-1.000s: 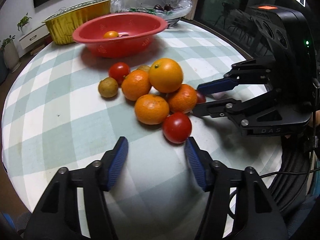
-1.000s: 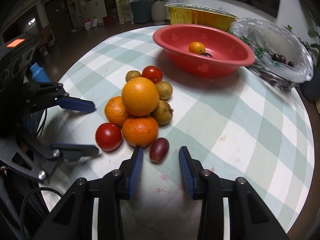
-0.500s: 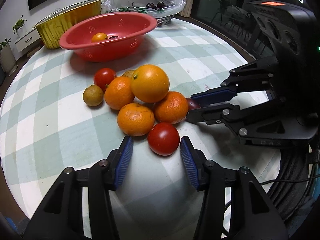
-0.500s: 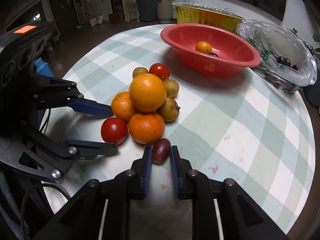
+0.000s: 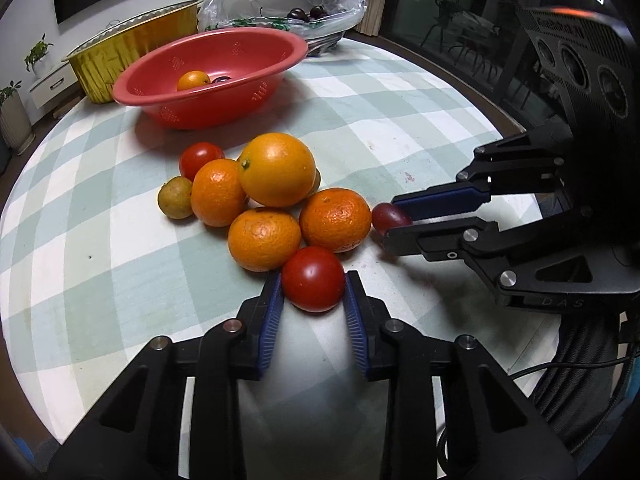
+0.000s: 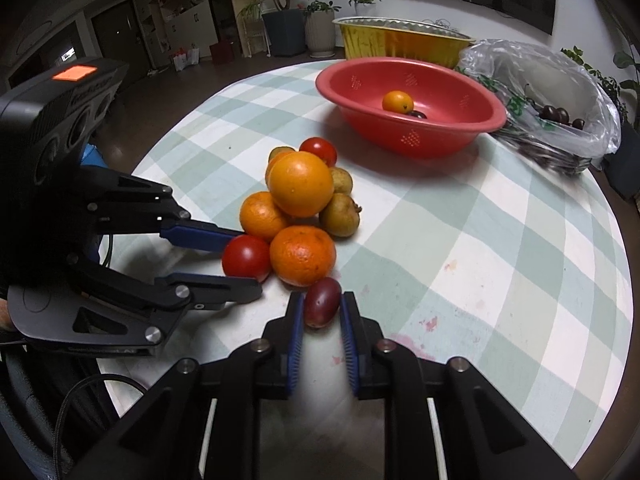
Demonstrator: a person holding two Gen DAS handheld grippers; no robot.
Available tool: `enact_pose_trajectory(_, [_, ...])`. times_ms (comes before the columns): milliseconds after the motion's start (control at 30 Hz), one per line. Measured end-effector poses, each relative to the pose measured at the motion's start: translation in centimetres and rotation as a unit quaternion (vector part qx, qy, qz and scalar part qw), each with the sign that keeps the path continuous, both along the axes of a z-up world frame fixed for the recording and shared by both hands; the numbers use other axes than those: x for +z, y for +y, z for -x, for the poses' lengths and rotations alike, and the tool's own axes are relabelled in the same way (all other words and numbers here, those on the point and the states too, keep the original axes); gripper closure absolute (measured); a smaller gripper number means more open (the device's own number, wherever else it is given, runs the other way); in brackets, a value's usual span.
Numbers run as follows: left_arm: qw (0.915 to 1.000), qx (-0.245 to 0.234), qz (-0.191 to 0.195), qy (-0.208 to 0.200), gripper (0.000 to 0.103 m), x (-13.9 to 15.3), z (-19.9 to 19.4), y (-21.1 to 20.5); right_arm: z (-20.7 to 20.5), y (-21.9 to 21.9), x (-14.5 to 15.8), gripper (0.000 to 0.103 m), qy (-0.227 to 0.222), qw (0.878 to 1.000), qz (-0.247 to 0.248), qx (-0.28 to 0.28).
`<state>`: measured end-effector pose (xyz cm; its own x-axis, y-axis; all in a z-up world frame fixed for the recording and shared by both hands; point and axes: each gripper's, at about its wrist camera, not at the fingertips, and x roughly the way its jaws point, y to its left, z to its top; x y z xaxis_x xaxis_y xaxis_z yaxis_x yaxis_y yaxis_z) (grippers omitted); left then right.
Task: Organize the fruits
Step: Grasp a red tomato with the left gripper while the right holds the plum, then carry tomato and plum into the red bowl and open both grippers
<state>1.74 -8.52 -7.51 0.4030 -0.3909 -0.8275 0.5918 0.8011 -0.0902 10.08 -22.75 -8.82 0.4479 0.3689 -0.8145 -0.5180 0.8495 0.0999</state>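
Grasp step, both hands at once. Left gripper (image 5: 313,280) was clamped on the near red tomato (image 5: 313,278), pads pressing both sides, tomato on the checked tablecloth (image 5: 400,120) touching the pile of oranges (image 5: 276,168). Right gripper (image 6: 320,307) was pinched shut on the dark red plum (image 6: 322,307) at the pile's near edge (also on the cloth). Neither fruit was lifted yet. Next move likely needs a straight lift clear of the neighbours, then a carry to the red bowl (image 5: 256,46), which already held a small orange (image 5: 193,80).
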Motion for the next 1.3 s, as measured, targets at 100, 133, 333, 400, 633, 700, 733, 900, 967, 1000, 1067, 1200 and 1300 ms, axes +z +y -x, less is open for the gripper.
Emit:
enact_pose_trajectory(100, [1.0, 0.001, 0.006, 0.001, 0.074, 0.1, 0.1, 0.3, 0.1, -0.1, -0.2, 0.083, 0.002, 1.0, -0.001, -0.005])
enact_pose_trajectory(133, [1.0, 0.001, 0.008, 0.001, 0.074, 0.1, 0.2, 0.3, 0.1, -0.2, -0.2, 0.083, 0.002, 1.0, -0.003, -0.007])
enact_pose_trajectory(333, [0.9997, 0.006, 0.023, 0.003, 0.074, 0.5, 0.8, 1.6, 0.3, -0.4, 0.1, 0.083, 0.0, 1.0, -0.01, -0.014])
enact_pose_trajectory(400, [0.9996, 0.008, 0.026, 0.003, 0.074, 0.7, 1.1, 2.0, 0.4, -0.4, 0.1, 0.083, 0.0, 1.0, -0.012, -0.016])
enact_pose_trajectory(633, [0.9992, 0.011, 0.037, 0.005, 0.074, 1.2, 1.8, 3.1, 0.4, -0.4, 0.1, 0.083, 0.003, 1.0, -0.018, -0.02])
enact_pose_trajectory(700, [0.9991, 0.013, 0.04, 0.005, 0.074, 1.4, 1.9, 3.4, 0.5, -0.4, 0.3, 0.083, 0.002, 1.0, -0.023, -0.021])
enact_pose_trajectory(733, [0.999, 0.015, 0.041, 0.004, 0.074, 1.6, 1.9, 3.6, 0.5, -0.4, 0.4, 0.083, 0.002, 0.999, -0.024, -0.021])
enact_pose_trajectory(900, [0.9982, 0.027, 0.053, -0.007, 0.074, 3.0, 1.2, 5.1, 0.4, -0.5, 1.0, 0.083, 0.001, 0.999, -0.034, -0.025])
enact_pose_trajectory(967, [0.9979, 0.031, 0.056, -0.012, 0.074, 3.7, 0.6, 5.7, 0.2, -0.6, 1.4, 0.083, -0.001, 0.999, -0.039, -0.027])
enact_pose_trajectory(1000, [0.9976, 0.034, 0.059, -0.013, 0.074, 4.0, 0.1, 6.0, 0.1, -0.6, 1.7, 0.083, -0.003, 0.999, -0.041, -0.028])
enact_pose_trajectory(1067, [0.9971, 0.04, 0.062, -0.018, 0.074, 4.6, -0.9, 6.6, -0.3, -0.8, 2.3, 0.083, -0.005, 0.998, -0.044, -0.033])
enact_pose_trajectory(1200, [0.9964, 0.045, 0.065, -0.031, 0.074, 6.6, -4.0, 7.5, -1.7, -1.4, 3.6, 0.083, -0.013, 0.998, -0.048, -0.045])
enact_pose_trajectory(1300, [0.9968, 0.041, 0.055, -0.041, 0.074, 7.8, -7.3, 7.2, -3.5, -1.6, 5.0, 0.083, -0.023, 0.998, -0.041, -0.052])
